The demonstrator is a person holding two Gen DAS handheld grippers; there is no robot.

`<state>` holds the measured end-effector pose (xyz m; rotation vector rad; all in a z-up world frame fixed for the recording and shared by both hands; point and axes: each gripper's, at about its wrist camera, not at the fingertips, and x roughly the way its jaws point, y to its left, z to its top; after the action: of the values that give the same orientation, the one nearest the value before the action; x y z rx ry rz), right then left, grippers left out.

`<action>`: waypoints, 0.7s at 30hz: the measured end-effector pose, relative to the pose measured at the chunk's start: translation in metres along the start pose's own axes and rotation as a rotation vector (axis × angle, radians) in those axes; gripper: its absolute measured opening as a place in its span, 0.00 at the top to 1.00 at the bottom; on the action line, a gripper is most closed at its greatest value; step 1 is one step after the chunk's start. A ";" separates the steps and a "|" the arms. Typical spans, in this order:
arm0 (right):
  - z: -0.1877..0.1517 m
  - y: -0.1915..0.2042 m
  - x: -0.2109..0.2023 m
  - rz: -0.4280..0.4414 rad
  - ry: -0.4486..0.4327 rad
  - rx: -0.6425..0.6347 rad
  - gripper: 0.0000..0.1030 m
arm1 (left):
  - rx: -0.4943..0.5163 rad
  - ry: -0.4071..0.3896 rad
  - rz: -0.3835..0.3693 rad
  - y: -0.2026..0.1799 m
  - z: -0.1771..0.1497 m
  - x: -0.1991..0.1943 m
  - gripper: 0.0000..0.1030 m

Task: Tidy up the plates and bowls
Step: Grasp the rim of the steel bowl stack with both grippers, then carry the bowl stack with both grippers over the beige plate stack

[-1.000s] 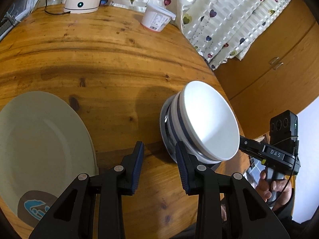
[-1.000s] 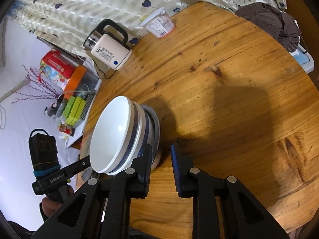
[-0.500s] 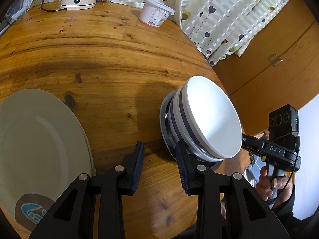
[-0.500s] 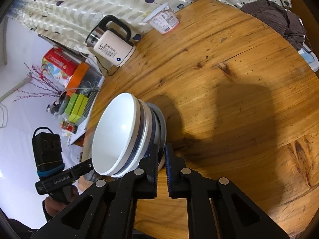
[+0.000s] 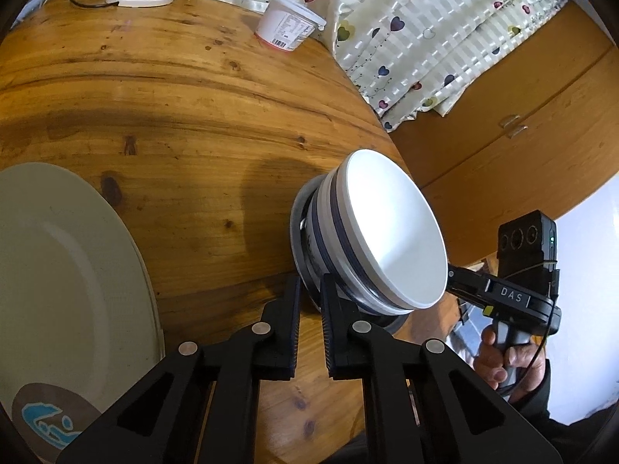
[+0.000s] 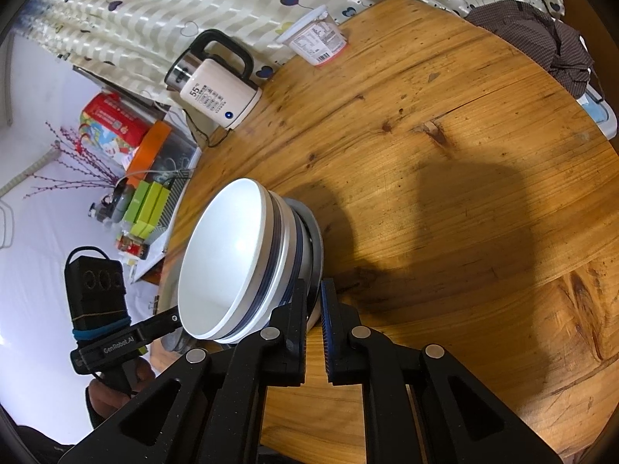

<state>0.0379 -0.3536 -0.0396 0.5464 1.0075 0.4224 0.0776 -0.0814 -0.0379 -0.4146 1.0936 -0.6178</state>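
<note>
A stack of white bowls with blue bands (image 5: 390, 232) sits on a small grey plate (image 5: 300, 224) near the round wooden table's edge; it also shows in the right wrist view (image 6: 232, 259). My left gripper (image 5: 309, 294) is shut on the grey plate's rim from one side. My right gripper (image 6: 314, 297) is shut on the plate's rim (image 6: 315, 247) from the opposite side. A large pale plate (image 5: 65, 270) lies on the table to the left of the stack.
A cream electric kettle (image 6: 216, 92) and a white yogurt tub (image 6: 317, 40) stand at the table's far edge by the heart-print curtain. A dark cloth (image 6: 541, 38) lies at the far right. Wooden cabinets (image 5: 522, 123) stand beyond the table.
Both grippers have closed from open onto the grey plate's rim under the bowls. The bowl stack has stayed in place.
</note>
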 end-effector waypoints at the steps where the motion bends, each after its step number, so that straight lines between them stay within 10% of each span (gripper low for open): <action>1: 0.000 -0.001 0.000 0.001 0.000 0.000 0.92 | -0.002 0.001 -0.004 0.000 0.000 0.000 0.90; 21: 0.001 -0.002 0.002 -0.015 -0.003 0.000 0.93 | -0.033 0.011 -0.054 0.006 0.001 0.004 0.92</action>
<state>0.0396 -0.3546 -0.0417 0.5390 1.0084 0.4089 0.0816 -0.0800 -0.0435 -0.4712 1.1073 -0.6509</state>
